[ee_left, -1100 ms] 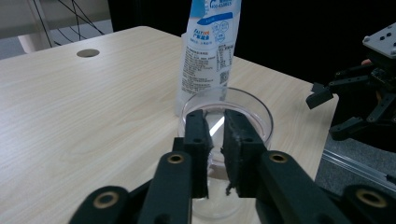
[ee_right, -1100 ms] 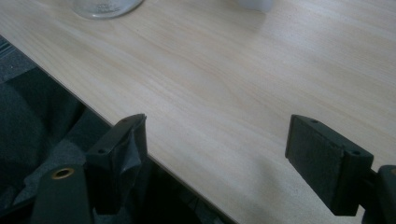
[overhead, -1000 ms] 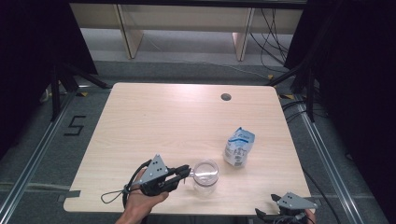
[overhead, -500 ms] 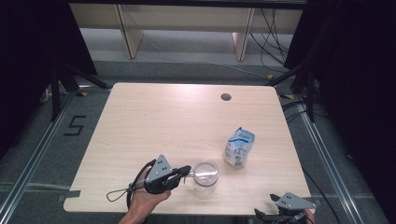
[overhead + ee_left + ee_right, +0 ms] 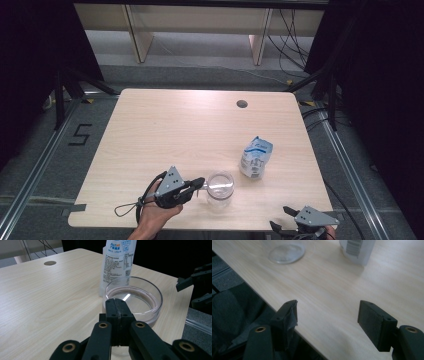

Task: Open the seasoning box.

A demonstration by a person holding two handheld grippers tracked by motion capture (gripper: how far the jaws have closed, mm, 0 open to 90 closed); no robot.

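Note:
A clear glass jar (image 5: 220,187) stands near the table's front edge, its round rim close up in the left gripper view (image 5: 140,297). My left gripper (image 5: 199,183) reaches it from the left and is shut on the near rim (image 5: 117,307). A white and blue pouch (image 5: 256,157) stands upright just behind the jar (image 5: 118,262). My right gripper (image 5: 281,218) hangs at the front right corner, off the jar and pouch. Its jaws (image 5: 327,312) are open over the table edge with nothing between them, and have just been closing a little.
The light wooden table (image 5: 190,130) has a round cable hole (image 5: 242,104) at the back right. The right gripper (image 5: 193,292) shows dark beyond the table's edge in the left gripper view. Metal rails and black frames flank the table.
The left gripper has edged slightly right onto the jar's rim. Jar, pouch and right gripper have kept their places.

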